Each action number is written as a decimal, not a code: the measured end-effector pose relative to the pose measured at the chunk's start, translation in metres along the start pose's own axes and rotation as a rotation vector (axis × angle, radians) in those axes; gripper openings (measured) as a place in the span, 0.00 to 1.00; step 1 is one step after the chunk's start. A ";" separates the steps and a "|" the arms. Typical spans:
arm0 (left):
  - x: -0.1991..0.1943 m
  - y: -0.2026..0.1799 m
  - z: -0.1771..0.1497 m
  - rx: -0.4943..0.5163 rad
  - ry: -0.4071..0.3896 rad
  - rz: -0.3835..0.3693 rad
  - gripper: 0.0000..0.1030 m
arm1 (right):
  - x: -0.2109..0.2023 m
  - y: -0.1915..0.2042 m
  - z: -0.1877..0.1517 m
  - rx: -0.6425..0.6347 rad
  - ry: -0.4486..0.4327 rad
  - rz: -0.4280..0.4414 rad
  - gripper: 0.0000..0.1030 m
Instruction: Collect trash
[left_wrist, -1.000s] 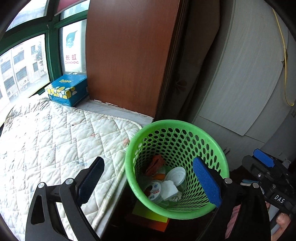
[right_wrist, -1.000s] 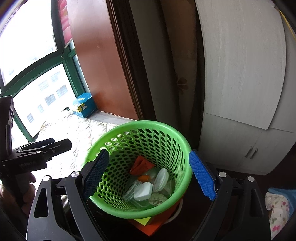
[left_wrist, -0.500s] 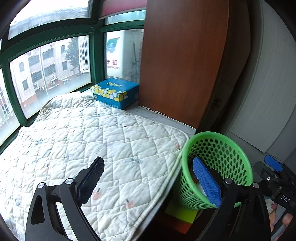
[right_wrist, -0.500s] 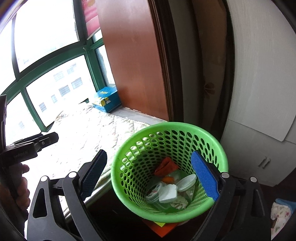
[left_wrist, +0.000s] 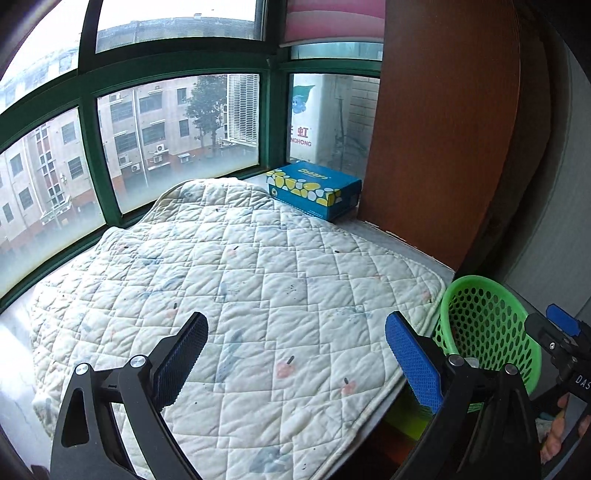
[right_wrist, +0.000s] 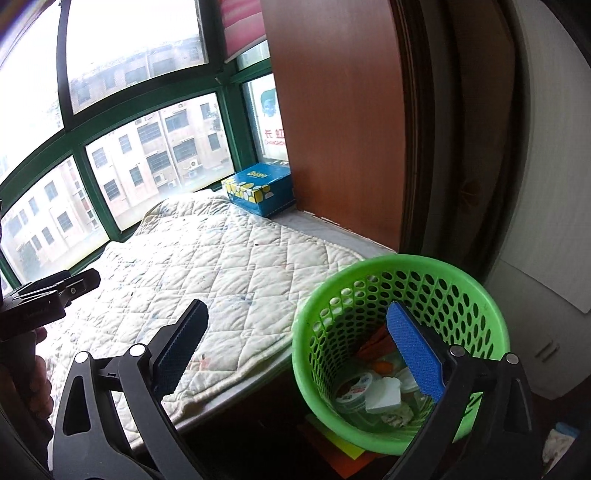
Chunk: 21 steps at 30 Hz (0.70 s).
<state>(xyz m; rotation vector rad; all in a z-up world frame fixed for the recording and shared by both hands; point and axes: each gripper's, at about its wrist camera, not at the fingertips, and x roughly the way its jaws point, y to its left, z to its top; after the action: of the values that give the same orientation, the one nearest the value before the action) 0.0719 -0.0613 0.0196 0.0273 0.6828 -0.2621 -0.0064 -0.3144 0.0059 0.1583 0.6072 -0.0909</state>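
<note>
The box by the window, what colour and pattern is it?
The tissue box is blue with yellow and white pebble-like spots; the left wrist view shows it best.

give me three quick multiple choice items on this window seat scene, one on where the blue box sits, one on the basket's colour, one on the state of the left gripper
1. Where is the blue box?
A. inside the basket
B. at the far end of the quilted pad, by the wooden panel
C. between gripper fingers

2. What colour is the perforated basket?
A. green
B. red
C. white

3. What state is the left gripper in?
A. shut on a cup
B. shut with nothing in it
C. open with nothing between its fingers

Answers:
1 B, the box lies on the sill beyond the pad, next to the brown panel.
2 A, its rim and holed wall are bright green in both views.
3 C, the blue pads stand wide apart with only the pad's fabric seen beyond them.
</note>
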 end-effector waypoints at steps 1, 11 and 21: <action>-0.002 0.005 -0.001 -0.004 -0.004 0.011 0.91 | 0.002 0.005 0.001 -0.005 0.001 0.006 0.94; -0.022 0.036 -0.010 -0.041 -0.041 0.094 0.93 | 0.008 0.037 0.001 -0.068 -0.003 0.024 0.95; -0.032 0.046 -0.020 -0.059 -0.067 0.139 0.93 | 0.010 0.056 0.000 -0.102 0.003 0.029 0.95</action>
<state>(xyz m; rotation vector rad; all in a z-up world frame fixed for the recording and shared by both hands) 0.0472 -0.0073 0.0209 0.0098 0.6189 -0.1088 0.0090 -0.2595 0.0066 0.0684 0.6113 -0.0319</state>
